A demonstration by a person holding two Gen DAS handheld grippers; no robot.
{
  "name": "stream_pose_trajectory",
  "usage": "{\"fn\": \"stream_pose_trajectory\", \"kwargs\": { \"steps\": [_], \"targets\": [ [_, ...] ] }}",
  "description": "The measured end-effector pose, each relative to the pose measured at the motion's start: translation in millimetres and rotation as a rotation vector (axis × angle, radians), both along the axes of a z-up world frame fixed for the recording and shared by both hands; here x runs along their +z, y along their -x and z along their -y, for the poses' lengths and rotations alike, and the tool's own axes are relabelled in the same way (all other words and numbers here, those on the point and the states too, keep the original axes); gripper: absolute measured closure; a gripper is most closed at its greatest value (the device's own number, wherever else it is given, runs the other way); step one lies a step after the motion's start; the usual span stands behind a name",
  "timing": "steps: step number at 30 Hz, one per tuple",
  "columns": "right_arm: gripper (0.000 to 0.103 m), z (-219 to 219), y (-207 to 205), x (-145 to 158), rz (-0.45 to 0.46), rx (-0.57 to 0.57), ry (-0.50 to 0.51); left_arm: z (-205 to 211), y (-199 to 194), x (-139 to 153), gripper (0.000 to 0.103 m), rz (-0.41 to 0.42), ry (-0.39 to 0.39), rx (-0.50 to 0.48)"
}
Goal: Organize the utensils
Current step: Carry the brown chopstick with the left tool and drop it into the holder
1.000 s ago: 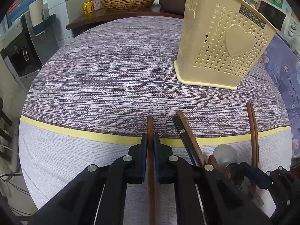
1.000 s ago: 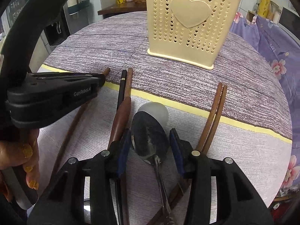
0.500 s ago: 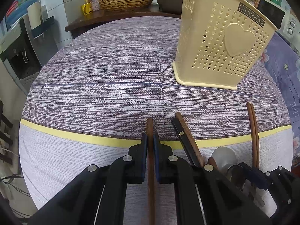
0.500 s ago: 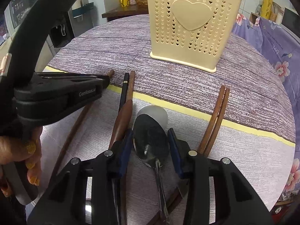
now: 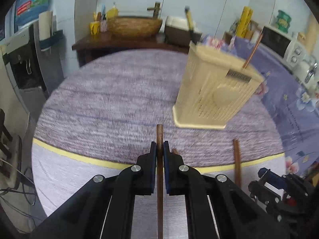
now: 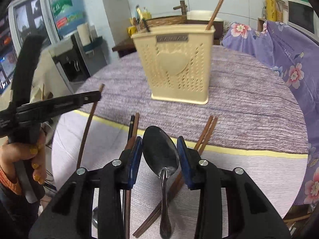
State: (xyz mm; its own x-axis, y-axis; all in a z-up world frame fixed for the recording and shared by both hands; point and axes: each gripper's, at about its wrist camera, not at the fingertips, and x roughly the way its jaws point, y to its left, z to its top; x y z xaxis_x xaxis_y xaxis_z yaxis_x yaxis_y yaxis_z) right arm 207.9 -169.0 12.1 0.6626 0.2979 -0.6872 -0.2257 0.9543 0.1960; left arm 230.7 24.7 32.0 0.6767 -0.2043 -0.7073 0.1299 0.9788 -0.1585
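chopstick (image 5: 159, 139), dark brown wood, is pinched between the narrow jaws of the left gripper (image 5: 159, 149), its tip poking out just past the fingertips and its shaft running back under the gripper. ahead and to the right of that gripper stands the cream utensil holder (image 5: 215, 97) on the purple tablecloth (image 5: 111, 99). the right gripper (image 6: 159, 148) grips a metal spoon (image 6: 160, 155), bowl forward between its blue pads, handle trailing back. a pair of chopsticks (image 6: 206, 131) lies just right of its fingers.
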Motion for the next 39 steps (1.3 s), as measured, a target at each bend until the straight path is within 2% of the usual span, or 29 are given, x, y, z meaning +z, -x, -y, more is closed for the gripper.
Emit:
{"fn": "stream_pose_trajectory", "kwargs": {
  "steps": [5, 9, 12, 25, 33, 39],
  "targets": [
    [0.068, 21.0, 10.2, 25.2, 0.054, -0.033, -0.021, -7.3, 19.5, 43.3, 0.095, 0.109, 0.022, 0.0],
    [0.069, 34.1, 16.7, 35.6, 0.07, -0.057, -0.057, -14.6, 29.7, 60.0, 0.095, 0.145, 0.05, -0.005],
    [0.069, 39.7, 19.3, 38.2, 0.076, -0.065, -0.07, -17.8, 35.2, 66.6, 0.095, 0.182, 0.042, 0.006],
    [0.07, 38.5, 23.5, 48.3, 0.1, -0.036, -0.066, -25.9, 37.5, 77.7, 0.095, 0.202, 0.089, -0.01],
    [0.07, 37.2, 17.9, 54.0, 0.107, -0.021, -0.076, -23.9, 33.6, 85.5, 0.095, 0.227, 0.075, -0.022],
    [0.07, 35.8, 15.6, 57.7, 0.11, -0.007, -0.078, -25.1, 29.1, 89.0, 0.095, 0.218, 0.1, -0.033]
  ]
}}
